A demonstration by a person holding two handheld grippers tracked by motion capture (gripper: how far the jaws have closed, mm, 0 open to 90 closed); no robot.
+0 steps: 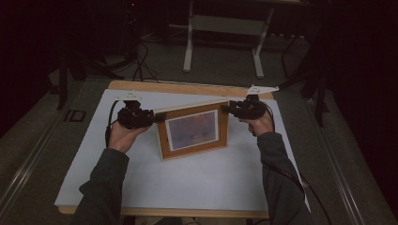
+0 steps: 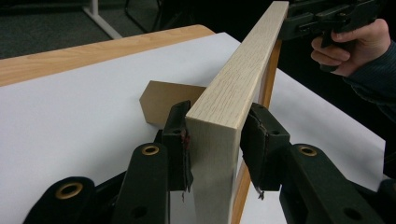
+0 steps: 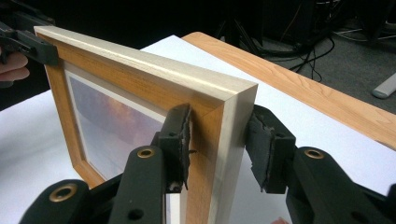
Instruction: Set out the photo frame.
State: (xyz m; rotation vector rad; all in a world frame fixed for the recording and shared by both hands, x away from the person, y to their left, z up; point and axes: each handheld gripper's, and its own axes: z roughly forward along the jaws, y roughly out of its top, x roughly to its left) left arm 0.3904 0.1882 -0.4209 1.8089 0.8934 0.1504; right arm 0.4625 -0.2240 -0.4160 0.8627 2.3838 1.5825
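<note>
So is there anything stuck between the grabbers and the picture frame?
Nothing visible. The left gripper straddles one upper corner of the picture frame and the right gripper the other, jaws right beside the wood. The brown stand sticks out behind the frame.

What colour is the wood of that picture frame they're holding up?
The picture frame has a warm honey-brown front and pale, whitish-grained outer edges, clearest in the right gripper view.

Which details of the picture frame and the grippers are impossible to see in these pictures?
- Picture frame: its image is blurred and dim in the high view.
- Brown stand: the frame hides most of it in the left gripper view.
- Right hand-held gripper: one pad stands apart from the frame, so its grip is unclear.
</note>
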